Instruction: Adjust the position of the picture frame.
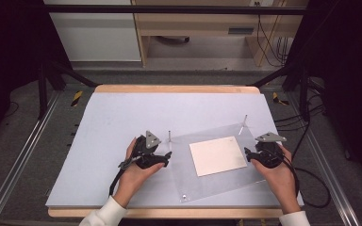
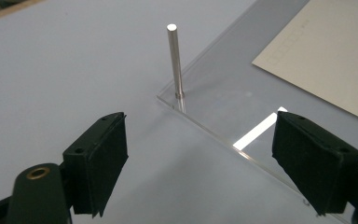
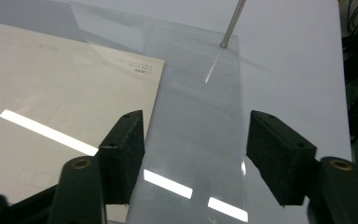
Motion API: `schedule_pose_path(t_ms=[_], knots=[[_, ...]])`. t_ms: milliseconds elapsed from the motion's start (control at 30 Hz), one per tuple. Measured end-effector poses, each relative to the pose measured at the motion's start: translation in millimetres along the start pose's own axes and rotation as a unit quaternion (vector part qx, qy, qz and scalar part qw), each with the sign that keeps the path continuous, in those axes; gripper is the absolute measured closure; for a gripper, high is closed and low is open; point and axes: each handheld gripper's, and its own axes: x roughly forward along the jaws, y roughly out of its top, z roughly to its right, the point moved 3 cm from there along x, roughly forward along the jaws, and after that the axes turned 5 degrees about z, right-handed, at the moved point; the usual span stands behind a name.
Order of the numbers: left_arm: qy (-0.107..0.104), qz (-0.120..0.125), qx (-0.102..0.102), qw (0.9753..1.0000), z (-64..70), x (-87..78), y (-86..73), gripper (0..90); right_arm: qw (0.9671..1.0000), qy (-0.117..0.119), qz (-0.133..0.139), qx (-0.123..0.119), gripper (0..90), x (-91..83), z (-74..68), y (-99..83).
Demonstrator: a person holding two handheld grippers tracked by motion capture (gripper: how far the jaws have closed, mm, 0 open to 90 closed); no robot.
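Left gripper [image 1: 168, 156] at the clear acrylic sheet's [image 1: 217, 186] nine o'clock edge, jaws spread wide and empty — sheet corner between them, metal pin [image 2: 175, 60] upright in that corner at twelve o'clock. Cream card [image 1: 218, 155] flat at the sheet's centre. Right gripper [image 1: 246, 154] at three o'clock, jaws likewise apart over the sheet's edge — second pin [image 3: 232, 21] at one o'clock.
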Motion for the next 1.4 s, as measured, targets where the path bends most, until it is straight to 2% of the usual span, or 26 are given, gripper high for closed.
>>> schedule_pose_path(t_ms=[100, 200, 233, 300, 400, 467, 633, 700, 800, 933, 1033, 1233, 1267, 1400], knots=[[0.0, -0.01, 0.016, 0.9998, 2.1, 1.4, 2.6, 19.9, 0.9999, 0.008, -0.011, -0.001, 46.1, 1.9, 1.8, 2.2], [0.003, -0.012, 0.013, 0.9998, -0.7, 3.7, 6.4, 19.9, 0.9998, 0.009, -0.014, -0.011, 47.7, 3.0, 5.4, 5.3], [0.004, -0.013, 0.016, 0.9998, -1.4, 3.8, 7.3, 20.0, 0.9996, 0.011, -0.024, -0.008, 48.5, 3.5, 8.1, 6.8], [0.006, -0.014, 0.018, 0.9997, -2.4, 4.1, 8.3, 20.0, 0.9996, 0.012, -0.025, -0.008, 50.3, 3.6, 9.7, 8.0], [0.003, -0.024, 0.008, 0.9997, -9.1, 14.0, 13.0, 21.6, 0.9993, 0.025, -0.028, -0.004, 50.1, 7.1, 17.8, 16.7], [0.004, -0.026, 0.007, 0.9996, -10.8, 15.9, 14.7, 21.7, 0.9991, 0.026, -0.033, -0.004, 50.3, 10.5, 21.4, 20.4], [0.018, -0.012, -0.004, 0.9998, -16.4, 26.9, 29.5, 23.9, 0.9991, 0.028, -0.029, -0.014, 52.4, 28.4, 37.7, 46.5], [0.02, -0.01, -0.006, 0.9997, -16.7, 29.1, 30.7, 23.9, 0.9991, 0.029, -0.028, -0.015, 53.0, 30.6, 39.6, 49.4], [0.025, -0.01, -0.009, 0.9996, -17.6, 33.8, 31.0, 23.8, 0.999, 0.032, -0.028, -0.016, 54.5, 43.7, 51.3, 60.0], [0.034, -0.01, -0.006, 0.9994, -16.5, 37.3, 28.7, 22.6, 0.9988, 0.037, -0.027, -0.016, 54.8, 49.7, 53.8, 62.5], [0.042, -0.006, -0.004, 0.9991, -16.5, 38.9, 27.9, 22.7, 0.9987, 0.04, -0.026, -0.016, 55.9, 55.3, 50.1, 63.9], [0.049, -0.002, -0.008, 0.9988, -16.3, 45.0, 27.7, 32.1, 0.9991, 0.03, -0.026, -0.013, 58.1, 63.5, 51.5, 64.9], [0.053, 0.003, -0.009, 0.9986, -16.0, 46.7, 28.3, 33.8, 0.9993, 0.029, -0.024, -0.006, 58.7, 68.7, 52.8, 64.8], [0.054, 0.006, -0.013, 0.9984, -17.2, 51.2, 28.3, 38.0, 0.999, 0.039, -0.023, 0.0, 59.4, 76.8, 53.3, 64.5]])
